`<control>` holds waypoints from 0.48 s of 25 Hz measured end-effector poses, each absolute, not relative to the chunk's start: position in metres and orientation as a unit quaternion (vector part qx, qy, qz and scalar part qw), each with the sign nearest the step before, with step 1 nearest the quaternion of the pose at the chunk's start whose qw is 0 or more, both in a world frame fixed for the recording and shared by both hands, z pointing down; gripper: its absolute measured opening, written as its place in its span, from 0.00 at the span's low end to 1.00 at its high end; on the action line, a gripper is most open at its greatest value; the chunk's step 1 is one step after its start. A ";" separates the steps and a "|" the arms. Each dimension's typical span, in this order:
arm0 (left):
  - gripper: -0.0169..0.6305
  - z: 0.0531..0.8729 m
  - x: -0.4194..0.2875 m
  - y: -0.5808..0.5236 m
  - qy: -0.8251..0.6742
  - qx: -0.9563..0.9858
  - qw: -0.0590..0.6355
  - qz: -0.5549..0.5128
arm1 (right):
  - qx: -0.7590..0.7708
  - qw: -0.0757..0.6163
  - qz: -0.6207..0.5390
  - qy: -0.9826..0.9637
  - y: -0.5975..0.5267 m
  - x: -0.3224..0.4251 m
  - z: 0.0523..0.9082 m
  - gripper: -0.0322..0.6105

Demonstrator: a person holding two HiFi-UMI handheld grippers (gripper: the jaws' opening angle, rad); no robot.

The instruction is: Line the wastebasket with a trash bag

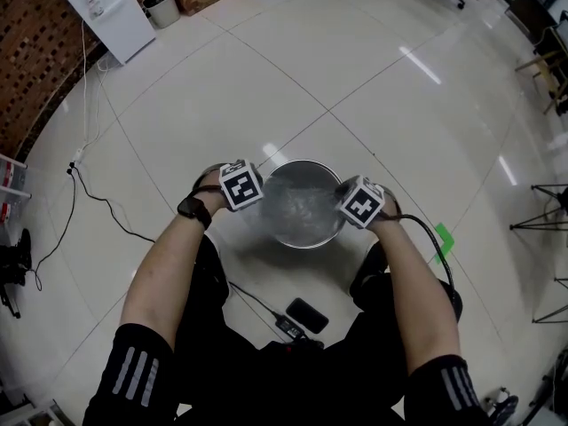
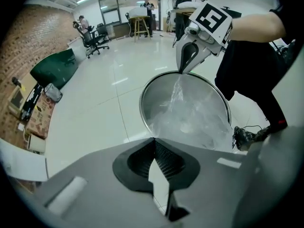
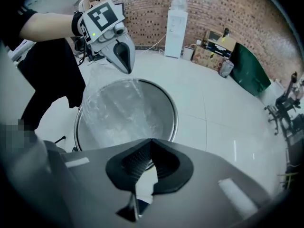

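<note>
Steel basket (image 1: 302, 161) sat on the tiled floor (image 1: 355, 69) just ahead of the person's knees, well off the brick-wall edge. The clear bag (image 1: 303, 209) lay crumpled inside it. Left gripper (image 2: 154, 139) was clenched on the bag's film at the basket's left rim and right gripper (image 3: 151, 140) was clenched on the film at the opposite rim. Both pointed steeply down, and the film was drawn up into a peak at each set of tips and spread across the mouth between them.
</note>
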State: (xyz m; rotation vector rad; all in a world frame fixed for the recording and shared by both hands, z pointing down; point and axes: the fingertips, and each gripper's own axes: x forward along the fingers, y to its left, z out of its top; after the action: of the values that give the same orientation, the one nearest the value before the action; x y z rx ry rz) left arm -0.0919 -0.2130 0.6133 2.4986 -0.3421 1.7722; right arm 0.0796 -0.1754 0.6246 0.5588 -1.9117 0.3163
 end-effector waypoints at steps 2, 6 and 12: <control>0.02 0.605 -0.097 -0.222 -0.126 0.816 0.033 0.564 | 0.262 0.523 0.135 -0.800 -0.187 0.088 0.617 0.06; 0.02 0.600 -0.112 -0.241 -0.176 0.815 0.048 0.550 | 0.329 0.488 0.157 -0.793 -0.209 0.109 0.607 0.06; 0.02 0.611 -0.117 -0.258 -0.235 0.830 0.137 0.488 | 0.394 0.433 0.198 -0.786 -0.235 0.139 0.610 0.06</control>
State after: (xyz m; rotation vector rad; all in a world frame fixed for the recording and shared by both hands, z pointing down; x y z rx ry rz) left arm -0.1170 -0.2580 0.6113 2.4010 -0.6805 1.4111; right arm 0.1388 -0.2346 0.6096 0.9829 -1.9581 0.4933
